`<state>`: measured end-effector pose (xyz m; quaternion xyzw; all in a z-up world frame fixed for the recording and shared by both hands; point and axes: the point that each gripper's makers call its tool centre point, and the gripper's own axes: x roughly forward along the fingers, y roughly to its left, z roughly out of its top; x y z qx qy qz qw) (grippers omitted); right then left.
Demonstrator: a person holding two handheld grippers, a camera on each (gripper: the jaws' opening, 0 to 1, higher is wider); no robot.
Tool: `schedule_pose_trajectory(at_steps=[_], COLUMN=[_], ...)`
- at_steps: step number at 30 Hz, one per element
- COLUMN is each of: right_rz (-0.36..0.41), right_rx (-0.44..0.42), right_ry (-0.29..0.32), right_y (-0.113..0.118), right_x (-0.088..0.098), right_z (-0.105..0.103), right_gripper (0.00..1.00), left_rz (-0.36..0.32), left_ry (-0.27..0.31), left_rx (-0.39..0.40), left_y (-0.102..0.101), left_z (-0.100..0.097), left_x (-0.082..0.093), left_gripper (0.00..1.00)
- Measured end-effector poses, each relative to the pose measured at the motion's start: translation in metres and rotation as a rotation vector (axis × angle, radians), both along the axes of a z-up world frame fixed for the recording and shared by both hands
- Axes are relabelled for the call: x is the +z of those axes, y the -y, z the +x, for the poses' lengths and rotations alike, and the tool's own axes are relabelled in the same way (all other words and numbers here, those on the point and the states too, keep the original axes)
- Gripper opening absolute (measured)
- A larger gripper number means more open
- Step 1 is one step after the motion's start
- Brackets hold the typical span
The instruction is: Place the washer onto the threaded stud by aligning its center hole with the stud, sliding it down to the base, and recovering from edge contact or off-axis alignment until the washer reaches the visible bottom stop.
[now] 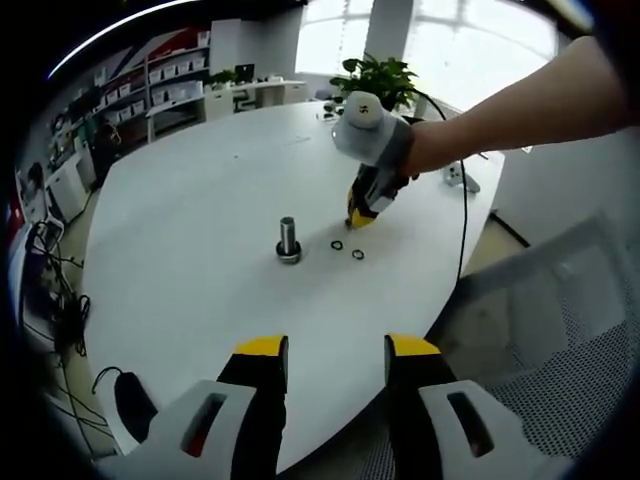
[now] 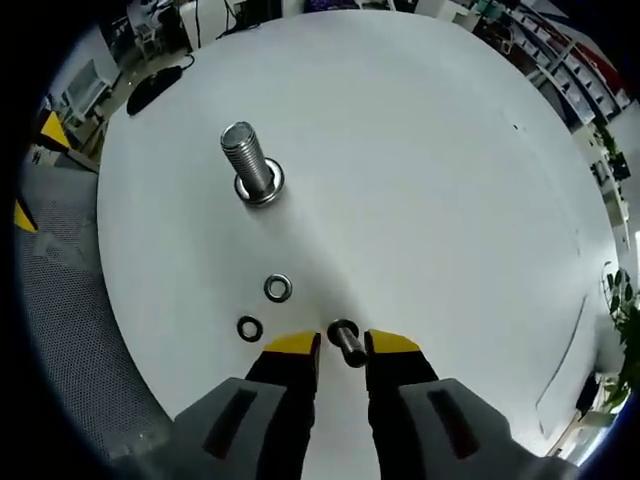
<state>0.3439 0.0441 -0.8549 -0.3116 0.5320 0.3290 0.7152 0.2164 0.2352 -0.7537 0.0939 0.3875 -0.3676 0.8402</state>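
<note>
Right gripper [image 2: 343, 345] is sitting low over the white table [image 2: 450, 200], its jaws narrowly apart with a small dark cylinder [image 2: 346, 342] between the yellow tips. Cannot tell if the tips are actually pinching it or just flanking it.

Just past the tips, two washers are lying flat on the table: one silver washer [image 2: 278, 288], one darker ring [image 2: 249, 328] nearer the table edge. They are near each other but not touching.

One threaded stud [image 2: 248, 160] is standing upright further out, on a round metal base [image 2: 262, 188]. Both washers are lying well apart from the stud; nothing is sitting on the threads.

In the left gripper view, the left gripper [image 1: 336, 352] is hanging back at the table edge, jaws spread wide, gripping nothing. Beyond it the stud [image 1: 288, 236] is standing mid-table with two rings [image 1: 347, 249] beside it. The right gripper [image 1: 362, 212] is coming in from the right, tips down at the table just beside those rings, held by a person's arm [image 1: 520, 110]. One cable [image 1: 464, 215] is trailing off the table. One potted plant [image 1: 380, 80] is standing at the far edge.
</note>
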Motion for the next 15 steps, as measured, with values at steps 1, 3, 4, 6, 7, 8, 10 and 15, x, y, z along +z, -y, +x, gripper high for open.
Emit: schedule_pose_trajectory(at_steps=[1,3,4,6,7,8,10,15], right_rz=[-0.002,-0.005,-0.006,-0.009,-0.011,-0.012,-0.014,-0.004], right_rx=[-0.003,-0.008,-0.009,-0.014,-0.015,-0.015,-0.024,-0.027], right_ry=[0.002,0.0,-0.001,-0.004,-0.006,-0.009,-0.018,-0.032], right_y=[0.001,0.004,0.004,0.006,0.008,0.009,0.012,0.009], right_x=[0.0,0.001,0.001,0.001,0.0,0.0,0.0,-0.001], right_z=[0.0,-0.003,-0.003,-0.007,-0.008,-0.01,-0.014,-0.024], right_gripper=[0.21,0.21,0.21,0.22,0.22,0.22,0.23,0.24], left_rz=[0.001,0.001,0.004,0.005,0.005,0.005,0.008,0.009], left_ry=[0.001,0.001,0.002,0.003,0.004,0.004,0.004,0.006], left_rx=[0.0,0.0,-0.001,-0.002,-0.002,-0.003,-0.005,-0.007], left_y=[0.0,0.0,0.0,0.0,0.0,0.0,0.0,0.001], left_z=[0.0,0.0,0.0,0.001,0.001,0.001,0.0,0.001], left_x=[0.0,0.0,0.0,0.0,0.0,0.0,-0.001,0.0], left_gripper=[0.37,0.37,0.37,0.37,0.37,0.37,0.37,0.37])
